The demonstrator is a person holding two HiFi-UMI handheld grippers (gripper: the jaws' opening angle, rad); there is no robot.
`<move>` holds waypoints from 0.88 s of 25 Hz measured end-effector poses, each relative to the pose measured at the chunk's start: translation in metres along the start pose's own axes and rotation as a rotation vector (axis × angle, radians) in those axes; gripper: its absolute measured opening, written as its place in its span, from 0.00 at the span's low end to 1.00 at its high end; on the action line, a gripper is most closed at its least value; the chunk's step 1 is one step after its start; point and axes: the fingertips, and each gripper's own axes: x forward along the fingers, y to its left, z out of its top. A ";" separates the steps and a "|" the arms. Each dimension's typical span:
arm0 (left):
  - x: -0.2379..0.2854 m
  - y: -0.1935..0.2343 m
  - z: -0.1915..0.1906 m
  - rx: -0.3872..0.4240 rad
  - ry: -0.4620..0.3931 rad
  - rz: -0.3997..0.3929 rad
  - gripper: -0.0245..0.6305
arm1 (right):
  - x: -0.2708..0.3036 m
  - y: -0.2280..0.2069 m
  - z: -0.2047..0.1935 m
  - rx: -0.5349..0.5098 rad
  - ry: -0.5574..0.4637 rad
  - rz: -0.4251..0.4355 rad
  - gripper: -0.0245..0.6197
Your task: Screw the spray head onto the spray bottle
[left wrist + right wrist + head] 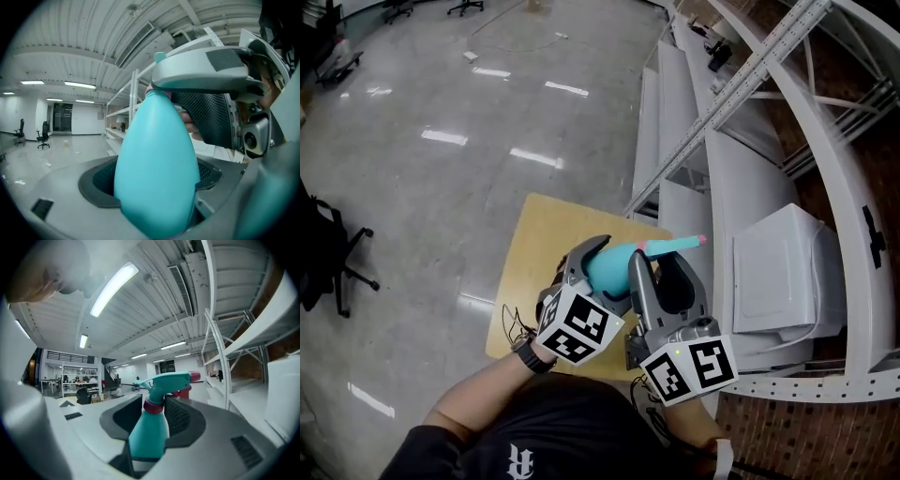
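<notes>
I hold a teal spray bottle [614,274] up over a small wooden table [534,239]. My left gripper [602,262] is shut on its egg-shaped body [157,173], which fills the left gripper view. The teal spray head [675,245] with a pink nozzle sits on the bottle's neck and points right. My right gripper [661,264] is closed round the neck, its pads against the dark pink collar [153,406] under the spray head [171,380]. One black pad [204,117] of the right gripper shows beside the bottle's top in the left gripper view.
A white shelving rack [741,169] runs along the right, with a white box [778,272] low in it. A black office chair [328,253] stands at the left on the shiny floor [441,141].
</notes>
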 end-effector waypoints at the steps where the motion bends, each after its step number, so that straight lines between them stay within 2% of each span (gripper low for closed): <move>1: 0.000 0.002 0.002 -0.001 -0.003 0.002 0.68 | -0.001 0.001 0.000 -0.008 0.004 0.007 0.24; 5: -0.001 0.004 0.006 0.007 -0.007 0.001 0.68 | -0.003 0.001 0.003 -0.047 0.023 0.010 0.24; 9: 0.001 0.000 0.005 -0.046 -0.020 -0.028 0.68 | -0.004 0.003 0.000 -0.104 0.067 0.012 0.24; 12: 0.001 -0.003 0.002 -0.039 -0.019 -0.029 0.68 | -0.002 -0.001 -0.003 -0.123 0.097 0.023 0.24; 17: 0.001 0.004 -0.004 0.046 0.004 0.058 0.68 | -0.005 -0.002 -0.008 -0.179 0.189 0.097 0.22; 20: 0.002 0.009 -0.011 0.107 0.038 0.121 0.69 | -0.003 -0.003 -0.015 -0.249 0.291 0.082 0.22; 22: 0.005 0.009 -0.016 0.101 0.048 0.129 0.69 | -0.001 -0.004 -0.020 -0.274 0.345 0.053 0.22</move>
